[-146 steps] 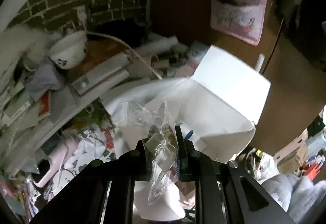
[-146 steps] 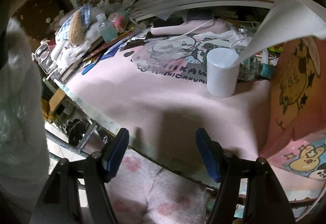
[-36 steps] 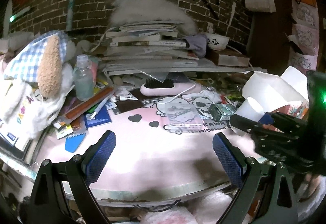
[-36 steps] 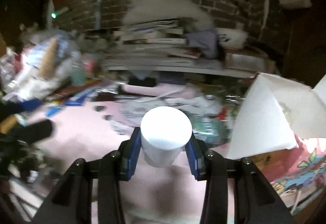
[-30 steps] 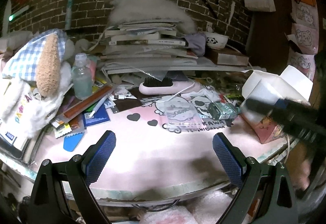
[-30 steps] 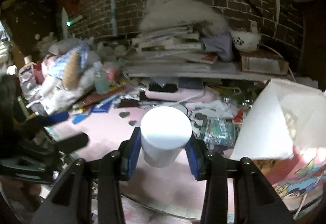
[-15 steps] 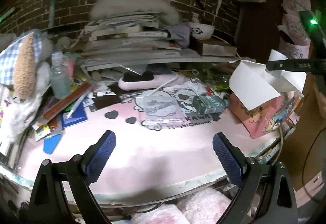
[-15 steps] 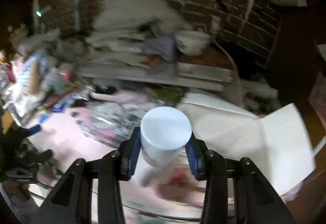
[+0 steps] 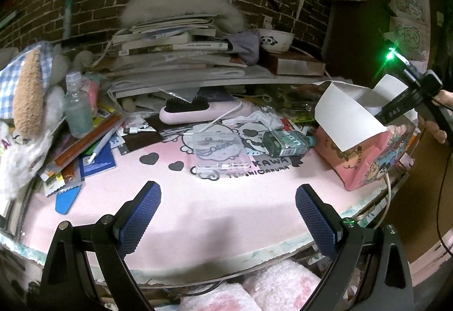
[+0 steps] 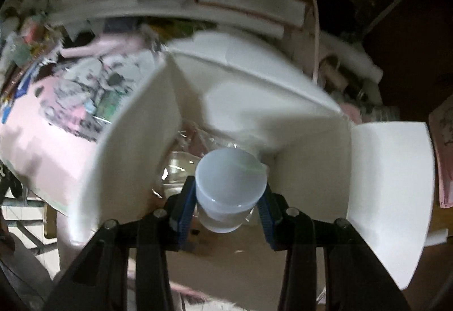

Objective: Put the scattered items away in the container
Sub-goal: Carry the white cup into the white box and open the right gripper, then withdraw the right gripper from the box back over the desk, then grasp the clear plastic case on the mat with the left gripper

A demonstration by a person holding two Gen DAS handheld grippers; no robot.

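Note:
My right gripper (image 10: 228,207) is shut on a white round jar (image 10: 230,179) and holds it over the open mouth of the pink cartoon box (image 10: 311,124) with white flaps. Clear plastic wrap (image 10: 181,166) lies inside the box. In the left wrist view the same box (image 9: 365,146) stands at the table's right edge, with the right gripper's body (image 9: 410,95) above it. My left gripper (image 9: 228,210) is open and empty above the pink mat's (image 9: 215,206) front edge. A clear phone case (image 9: 219,153) and a green bottle (image 9: 286,142) lie on the mat.
A pink hairbrush (image 9: 198,111) and its white cable lie behind the phone case. Stacked books (image 9: 175,56) and a panda bowl (image 9: 276,40) fill the back. A plush toy (image 9: 25,95), a small clear bottle (image 9: 76,107) and stationery (image 9: 85,146) crowd the left side.
My right gripper has carried the white jar from above the mat to over the open box and tilted downward. My left gripper has stayed open and almost still.

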